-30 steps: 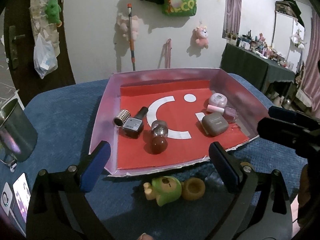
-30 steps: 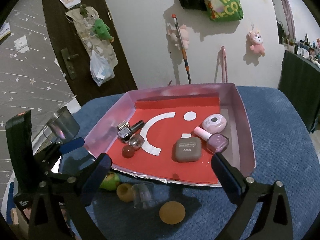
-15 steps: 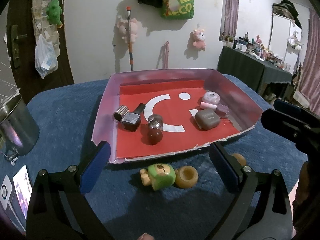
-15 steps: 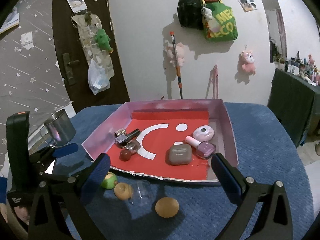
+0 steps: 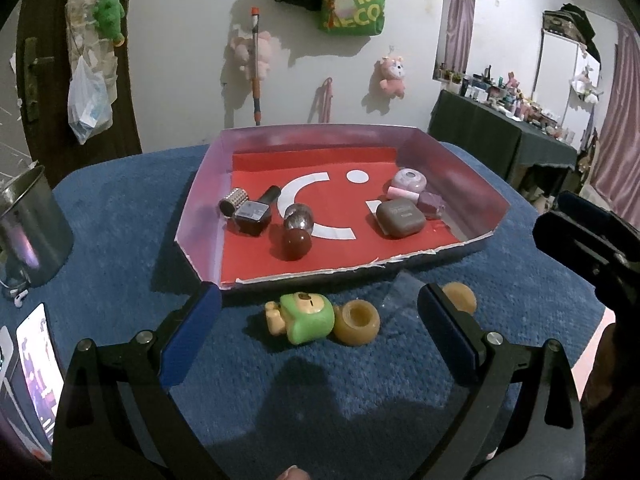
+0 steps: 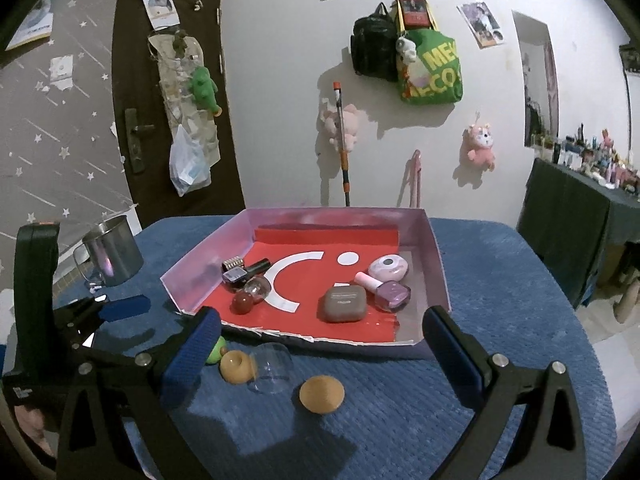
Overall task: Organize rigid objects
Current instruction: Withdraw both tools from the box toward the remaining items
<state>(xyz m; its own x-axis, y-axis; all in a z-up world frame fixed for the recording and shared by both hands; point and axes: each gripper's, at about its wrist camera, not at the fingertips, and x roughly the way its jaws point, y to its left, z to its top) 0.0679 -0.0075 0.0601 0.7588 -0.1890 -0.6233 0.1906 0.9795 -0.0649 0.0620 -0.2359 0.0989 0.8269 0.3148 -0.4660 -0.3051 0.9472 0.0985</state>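
A pink-walled tray (image 5: pixel 200 196) with a red floor holds a silver roller, a dark bottle, a chrome ball, a red ball (image 5: pixel 297 243), a brown case (image 5: pixel 400 218) and a purple polish bottle. On the blue cloth in front lie a green bear toy (image 5: pixel 306 318), a tan ring cup (image 5: pixel 356 322), a clear glass (image 6: pixel 272 366) and a tan dome (image 6: pixel 322 394). My left gripper (image 5: pixel 320 332) is open and empty above the bear toy. My right gripper (image 6: pixel 320 352) is open and empty above the glass and dome.
A steel mug (image 5: pixel 28 226) stands at the left on the cloth. A lit phone (image 5: pixel 38 372) lies at the near left edge. The other gripper (image 5: pixel 588 240) shows at the right of the left wrist view. A wall with hung toys is behind.
Both grippers have drawn back and risen from the tray, so the tray looks smaller and more cloth shows. Nothing on the table has moved.
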